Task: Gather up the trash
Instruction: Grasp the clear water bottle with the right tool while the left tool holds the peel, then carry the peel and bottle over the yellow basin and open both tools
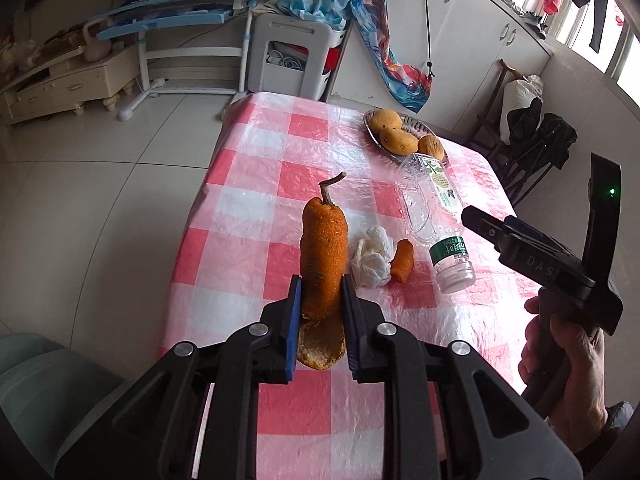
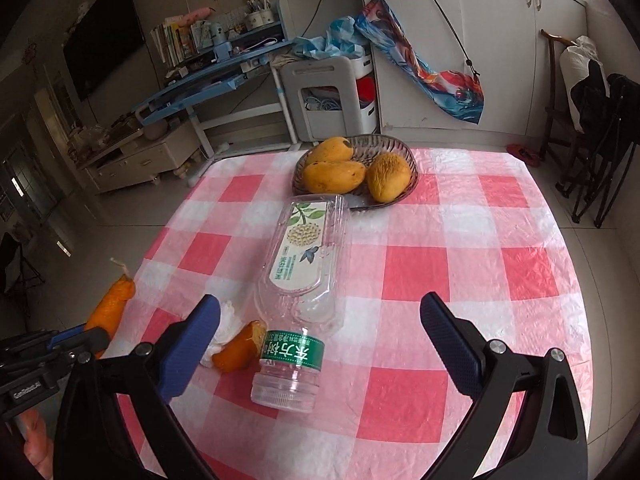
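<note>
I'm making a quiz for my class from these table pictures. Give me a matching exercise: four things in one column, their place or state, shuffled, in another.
Things:
1. long orange peel
2. plastic bottle
3. mangoes
4. right gripper

States:
A. in the glass dish
B. open, holding nothing
C. clamped in the left gripper
D. lying on its side on the tablecloth

Pairs: 1-C, 2-D, 3-A, 4-B

Two wrist fisheyes, close above the checked table (image 1: 304, 128) (shared) — both facing the far cabinets (image 2: 500, 40).
</note>
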Demonstrator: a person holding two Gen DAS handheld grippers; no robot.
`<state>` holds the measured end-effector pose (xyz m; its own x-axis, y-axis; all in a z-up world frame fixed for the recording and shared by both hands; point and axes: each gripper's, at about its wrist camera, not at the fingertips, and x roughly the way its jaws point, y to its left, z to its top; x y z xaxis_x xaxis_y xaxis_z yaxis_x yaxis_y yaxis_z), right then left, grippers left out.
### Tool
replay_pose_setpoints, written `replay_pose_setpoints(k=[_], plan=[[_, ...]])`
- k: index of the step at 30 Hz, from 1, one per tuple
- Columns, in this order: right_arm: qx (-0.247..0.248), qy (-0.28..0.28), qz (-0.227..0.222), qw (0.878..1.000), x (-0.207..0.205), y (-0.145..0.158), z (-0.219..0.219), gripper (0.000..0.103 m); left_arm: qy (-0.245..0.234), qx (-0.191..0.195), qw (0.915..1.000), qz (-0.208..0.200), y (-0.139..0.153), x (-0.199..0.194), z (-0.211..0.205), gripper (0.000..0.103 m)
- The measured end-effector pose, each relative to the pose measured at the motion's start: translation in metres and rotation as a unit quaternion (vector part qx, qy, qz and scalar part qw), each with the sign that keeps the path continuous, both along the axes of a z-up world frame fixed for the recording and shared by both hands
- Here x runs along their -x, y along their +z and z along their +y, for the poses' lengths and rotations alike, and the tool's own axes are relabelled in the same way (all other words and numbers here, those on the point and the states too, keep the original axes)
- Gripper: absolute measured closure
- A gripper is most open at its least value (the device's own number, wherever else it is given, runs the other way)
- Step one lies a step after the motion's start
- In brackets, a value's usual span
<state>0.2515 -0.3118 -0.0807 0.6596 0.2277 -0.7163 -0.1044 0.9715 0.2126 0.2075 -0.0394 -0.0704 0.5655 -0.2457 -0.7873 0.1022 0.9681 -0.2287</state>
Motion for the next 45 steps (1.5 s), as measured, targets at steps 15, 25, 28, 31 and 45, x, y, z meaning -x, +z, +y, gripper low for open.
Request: replay_pose_setpoints(k=[15,25,28,31,45], plan=[[0.105,0.045,-0.034,0.993,0.013,0.0,0.05,0.007,0.015,0.031,0.9992,-0.019,0.016,0.009,0.015,0.085],[0.074,-0.002,0.022,0.997,-0.028,-0.03,0.038,0.009,0.001,0.019,0.9997,-0.015,0.013,0.001,0.006,0.085],[0.023,-0.008,0.044,0.999,-0.035,-0.04,0.023,0.041,-0.004,0.013,0.9998,-0.015,0.014,0.0,0.003,0.085],[-0.051,-0.02,0.05,0.997,-0.033,-0.045,0.001,0.044,-0.009,0.003,0.9997,-0.021,0.015,0.002,0.0,0.085],[-0.244,-0.02,0.005,0.97,0.057,-0.004,-0.044,0.045,-0.018,-0.037,0.997,-0.065,0.025,0.043,-0.011,0.085]])
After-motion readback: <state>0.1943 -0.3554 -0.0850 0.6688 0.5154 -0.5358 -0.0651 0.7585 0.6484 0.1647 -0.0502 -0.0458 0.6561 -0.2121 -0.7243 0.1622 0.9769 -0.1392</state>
